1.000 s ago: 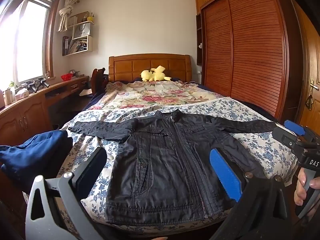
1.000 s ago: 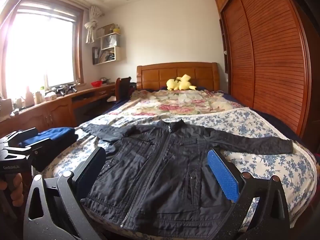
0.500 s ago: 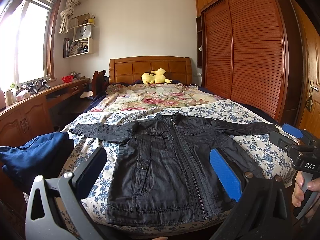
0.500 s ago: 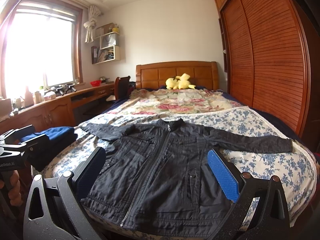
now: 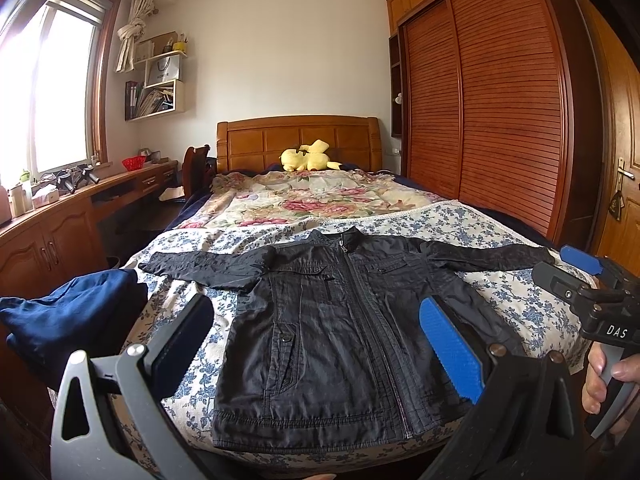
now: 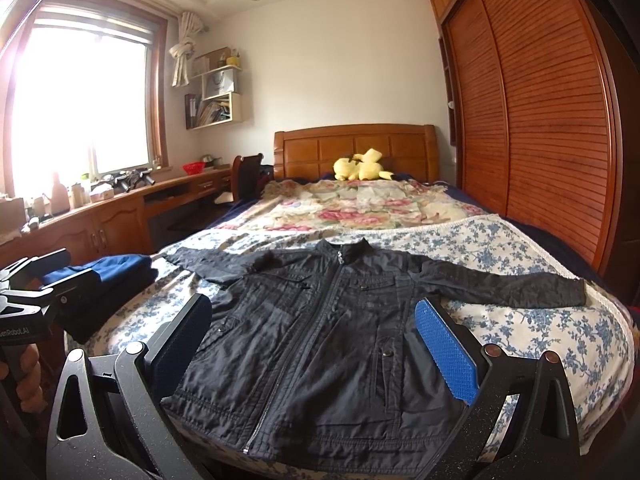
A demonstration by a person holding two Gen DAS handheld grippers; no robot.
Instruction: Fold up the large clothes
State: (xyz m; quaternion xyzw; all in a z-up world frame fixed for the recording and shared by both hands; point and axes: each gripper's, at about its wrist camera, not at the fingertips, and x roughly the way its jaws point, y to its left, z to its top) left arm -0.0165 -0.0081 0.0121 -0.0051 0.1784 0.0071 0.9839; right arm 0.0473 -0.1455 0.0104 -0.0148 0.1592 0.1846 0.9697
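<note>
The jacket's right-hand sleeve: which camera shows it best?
The right wrist view: the sleeve lies unobstructed to its cuff on the bedspread. In the left wrist view, the right gripper covers the cuff.

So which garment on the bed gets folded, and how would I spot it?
Find the big bed with the wooden headboard. At its foot end, on the blue-flowered sheet, lies the black jacket, zipped, front up, both sleeves spread wide. Unlike the blue clothes bundled at the bed's left edge, it is black and laid flat.

Jacket (image 5: 340,336) right hem hidden behind fingers (image 5: 448,348).
</note>
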